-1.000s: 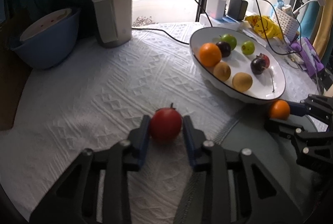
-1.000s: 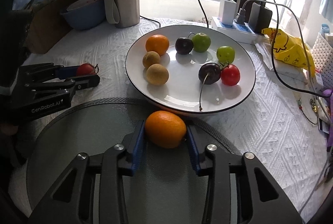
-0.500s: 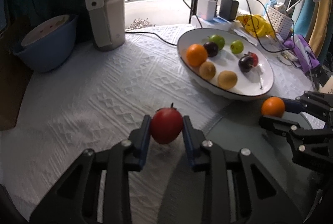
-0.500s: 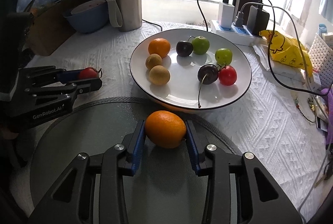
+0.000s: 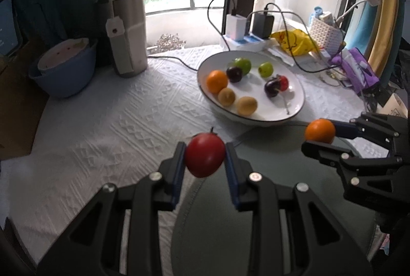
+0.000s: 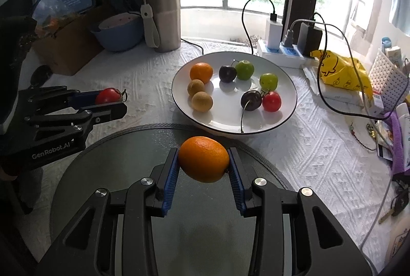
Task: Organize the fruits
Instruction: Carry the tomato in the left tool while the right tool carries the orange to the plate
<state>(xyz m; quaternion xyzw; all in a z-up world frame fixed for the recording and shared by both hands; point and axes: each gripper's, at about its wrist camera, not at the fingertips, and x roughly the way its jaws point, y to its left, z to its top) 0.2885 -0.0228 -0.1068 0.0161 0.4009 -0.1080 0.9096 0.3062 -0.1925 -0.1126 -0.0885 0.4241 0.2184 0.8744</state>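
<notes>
My left gripper point(image 5: 205, 159) is shut on a red tomato point(image 5: 204, 158) and holds it above the cloth near the grey round mat point(image 5: 269, 212). It also shows in the right wrist view point(image 6: 109, 100) at the left. My right gripper point(image 6: 203, 160) is shut on an orange point(image 6: 203, 158), held above the mat point(image 6: 123, 160) just in front of the white plate point(image 6: 287, 111). The plate point(image 5: 298, 106) holds several fruits: an orange point(image 6: 201, 72), two brown fruits, two green ones, dark plums and a red tomato point(image 6: 271, 101).
A steel tumbler point(image 6: 162, 17) and a blue bowl point(image 6: 120, 32) stand at the back left. A power strip with chargers and cables point(image 6: 280, 50), a yellow bag point(image 6: 340, 73) and a white basket point(image 6: 387, 76) crowd the back right. A cardboard box point(image 6: 66, 45) sits far left.
Both grippers have risen, lifting the tomato and the orange off the surface; the left gripper has also moved right, toward the mat.
</notes>
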